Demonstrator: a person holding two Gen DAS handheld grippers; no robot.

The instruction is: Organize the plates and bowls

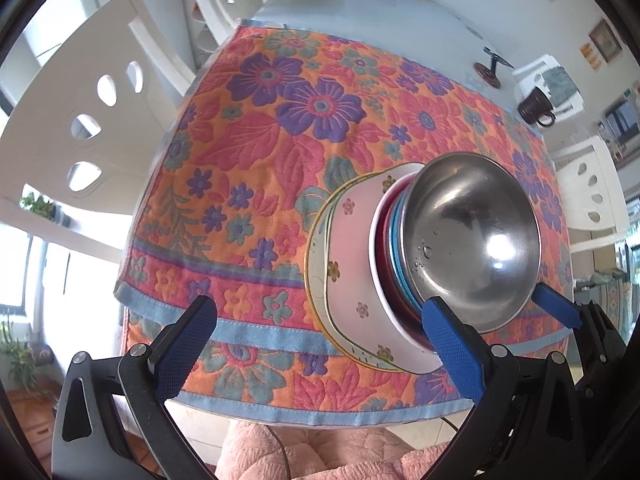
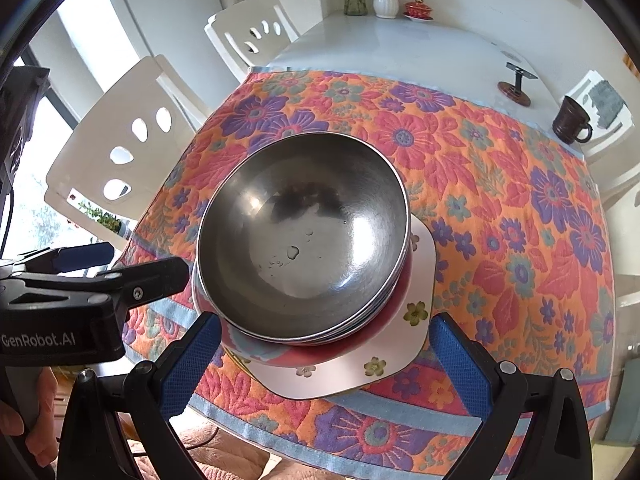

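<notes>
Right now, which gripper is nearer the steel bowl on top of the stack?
Right. The right gripper is open just in front of the steel bowl; the left gripper is off to its left side.

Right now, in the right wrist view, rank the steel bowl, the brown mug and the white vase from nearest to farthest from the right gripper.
1. Steel bowl: top of the stack, just ahead of the right gripper.
2. Brown mug: far right, on the bare tabletop.
3. White vase: far end of the table, by the wall.
</notes>
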